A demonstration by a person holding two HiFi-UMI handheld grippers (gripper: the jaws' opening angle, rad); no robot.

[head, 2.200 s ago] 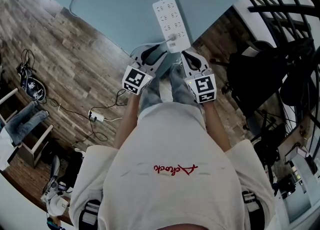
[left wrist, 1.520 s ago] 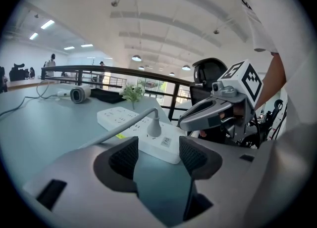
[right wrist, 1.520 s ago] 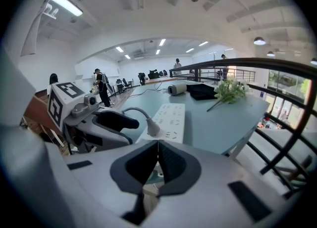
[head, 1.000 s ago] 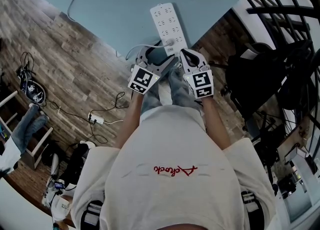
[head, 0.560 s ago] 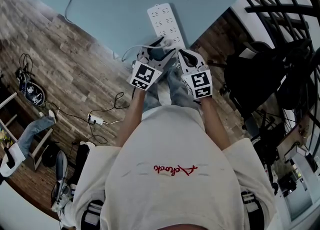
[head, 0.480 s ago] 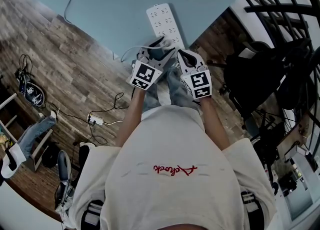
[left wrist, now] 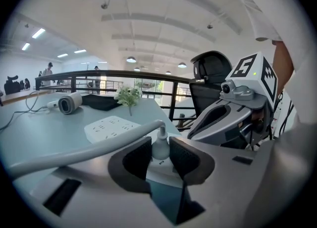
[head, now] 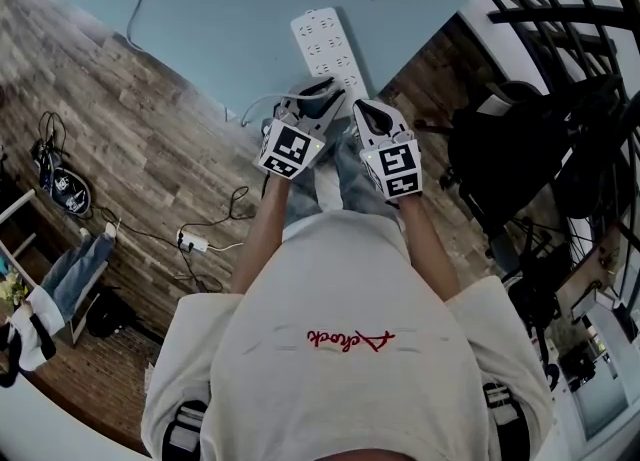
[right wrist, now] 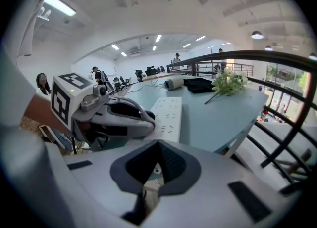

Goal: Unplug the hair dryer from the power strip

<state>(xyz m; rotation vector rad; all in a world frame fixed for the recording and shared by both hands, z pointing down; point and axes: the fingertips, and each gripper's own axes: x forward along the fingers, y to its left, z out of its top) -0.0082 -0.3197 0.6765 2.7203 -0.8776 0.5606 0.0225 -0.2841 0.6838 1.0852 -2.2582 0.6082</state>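
The left gripper (head: 325, 87) has its jaws just closing, now clamped on the white plug (left wrist: 159, 149). The plug stands between them, seated in the nearest socket of the white rectangular power strip (left wrist: 111, 127) on the pale blue table (left wrist: 34, 135). Beside it, the right gripper (right wrist: 158, 144) has its jaws together at the tips. Both gripper views show the white hair dryer (left wrist: 67, 103) far beyond the jaws; the head view crops it out.
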